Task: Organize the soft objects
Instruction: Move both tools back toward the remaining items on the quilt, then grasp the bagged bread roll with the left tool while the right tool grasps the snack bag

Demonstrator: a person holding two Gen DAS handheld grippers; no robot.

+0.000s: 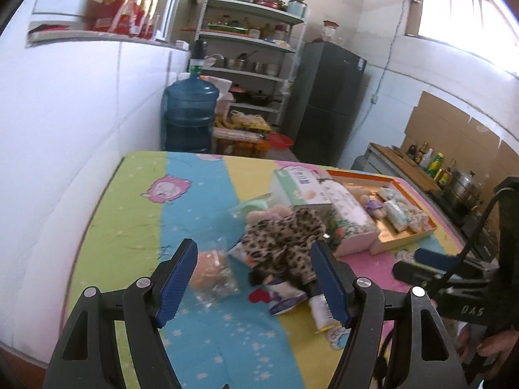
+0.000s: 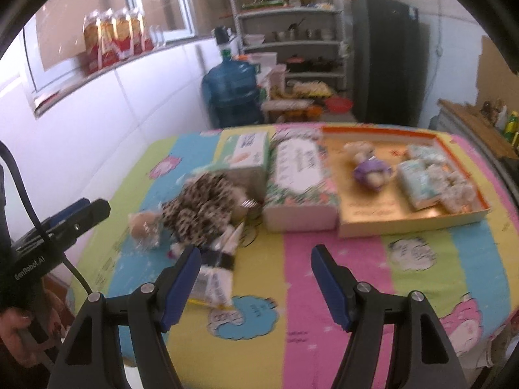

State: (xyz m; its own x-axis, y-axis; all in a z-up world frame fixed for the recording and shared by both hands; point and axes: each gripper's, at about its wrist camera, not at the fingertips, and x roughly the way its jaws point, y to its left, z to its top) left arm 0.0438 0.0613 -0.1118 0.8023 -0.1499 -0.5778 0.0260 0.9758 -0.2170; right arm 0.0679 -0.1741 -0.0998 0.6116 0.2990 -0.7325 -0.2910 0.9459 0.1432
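— Between my left gripper [image 1: 254, 283] fingers, both spread wide with nothing pinched, lies the pile I'm after: a leopard-print plush toy [image 1: 282, 243], a round peach-coloured soft thing in clear wrap [image 1: 212, 270] to its left, and some printed plastic packets [image 1: 285, 298] under it.

— And your right gripper [image 2: 256, 283]?

— Also parted, holding nothing, over bare pink stripe of the pastel striped cloth on the surface [image 2: 324, 340]. From that side the pile sits off to the left, past my left finger.

— So which hand goes?

— The left, I'd judge. The plush lies straight ahead of it, its length running roughly away and to the right, toward the pink-sided tissue box [image 1: 352, 223].

— Where does it end up?

— Likely the shallow orange-rimmed cardboard tray [image 2: 405, 227] on the right, where a small purple-dressed bear [image 2: 369, 170] and pale blue tissue packs [image 2: 428, 181] already lie.
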